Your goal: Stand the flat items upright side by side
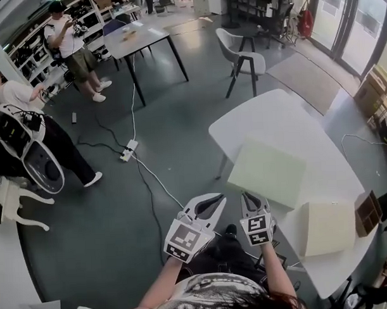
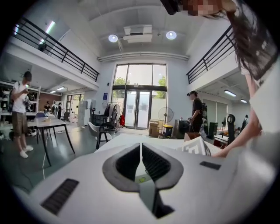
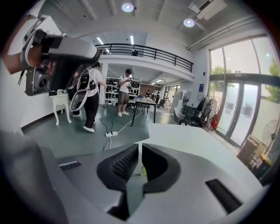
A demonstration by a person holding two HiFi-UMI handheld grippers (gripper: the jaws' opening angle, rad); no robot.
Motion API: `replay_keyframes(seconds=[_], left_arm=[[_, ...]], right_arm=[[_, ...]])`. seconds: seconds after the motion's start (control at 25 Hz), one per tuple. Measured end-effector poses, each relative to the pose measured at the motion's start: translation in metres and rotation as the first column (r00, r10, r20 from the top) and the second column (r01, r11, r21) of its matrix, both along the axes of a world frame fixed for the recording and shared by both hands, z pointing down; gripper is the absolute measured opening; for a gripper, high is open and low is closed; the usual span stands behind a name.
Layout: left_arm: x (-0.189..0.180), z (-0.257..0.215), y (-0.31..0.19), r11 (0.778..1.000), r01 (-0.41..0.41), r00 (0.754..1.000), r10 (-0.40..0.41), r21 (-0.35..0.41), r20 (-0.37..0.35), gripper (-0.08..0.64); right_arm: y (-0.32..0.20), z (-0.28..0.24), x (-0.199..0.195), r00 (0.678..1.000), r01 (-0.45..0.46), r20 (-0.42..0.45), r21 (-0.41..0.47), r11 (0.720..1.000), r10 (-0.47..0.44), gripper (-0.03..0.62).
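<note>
While our left gripper [image 1: 208, 199] and right gripper [image 1: 251, 197] hang clenched and empty short of the table [image 1: 268, 116], we're only approaching, guess next is opening up for the pale slab [image 1: 268, 173].

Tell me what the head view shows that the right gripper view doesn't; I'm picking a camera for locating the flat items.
Only the head view: a pale green flat item and a cream flat item lying on the white table, plus the left gripper and right gripper together. Only the right gripper view: its own jaws closed with nothing between them, and a balcony railing overhead. Both: the white table, the power strip on the floor, and the dark table.
</note>
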State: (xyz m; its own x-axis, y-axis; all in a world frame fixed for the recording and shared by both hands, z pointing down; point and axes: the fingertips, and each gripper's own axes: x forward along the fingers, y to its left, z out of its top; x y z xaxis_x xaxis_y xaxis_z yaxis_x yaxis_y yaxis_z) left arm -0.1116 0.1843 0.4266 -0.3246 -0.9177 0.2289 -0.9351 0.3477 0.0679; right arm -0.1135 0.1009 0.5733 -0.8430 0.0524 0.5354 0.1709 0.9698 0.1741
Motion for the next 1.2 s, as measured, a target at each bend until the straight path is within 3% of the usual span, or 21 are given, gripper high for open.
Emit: replay_keyframes(seconds=[0.2,0.36,0.52,0.64,0.72,0.92,1.04,1.2], left_arm=[[-0.023,0.007,-0.005,0.998,0.067,0.998,-0.067,-0.016,-0.013,0.020],[-0.032,0.009,-0.003,0.994,0.108,0.994,-0.109,-0.027,-0.020,0.020],[-0.041,0.015,0.004,0.989,0.142,0.989,-0.143,-0.040,-0.027,0.020],[-0.046,0.021,0.013,0.986,0.161,0.986,-0.162,-0.053,-0.028,0.020],[-0.047,0.022,0.020,0.984,0.170,0.985,-0.172,-0.059,-0.030,0.020],[-0.051,0.025,0.032,0.980,0.184,0.982,-0.187,-0.069,-0.039,0.020],[-0.053,0.027,0.036,0.980,0.184,0.981,-0.188,-0.074,-0.046,0.020],[-0.058,0.028,0.035,0.981,0.181,0.981,-0.185,-0.073,-0.052,0.020]], right_arm=[[-0.002,0.039,-0.029,0.993,0.096,-0.076,0.116,0.989,-0.087,0.081],[-0.001,0.068,-0.041,0.980,0.168,-0.144,0.249,0.954,-0.135,0.207],[-0.003,0.090,-0.049,0.970,0.222,-0.185,0.425,0.878,-0.156,0.325],[-0.005,0.100,-0.053,0.967,0.243,-0.204,0.556,0.795,-0.153,0.365],[-0.009,0.104,-0.056,0.966,0.244,-0.226,0.620,0.745,-0.128,0.425],[-0.027,0.114,-0.067,0.956,0.244,-0.290,0.689,0.683,-0.049,0.459],[-0.037,0.118,-0.068,0.952,0.246,-0.304,0.693,0.678,-0.035,0.457],[-0.040,0.100,-0.071,0.967,0.212,-0.250,0.667,0.714,-0.054,0.417]])
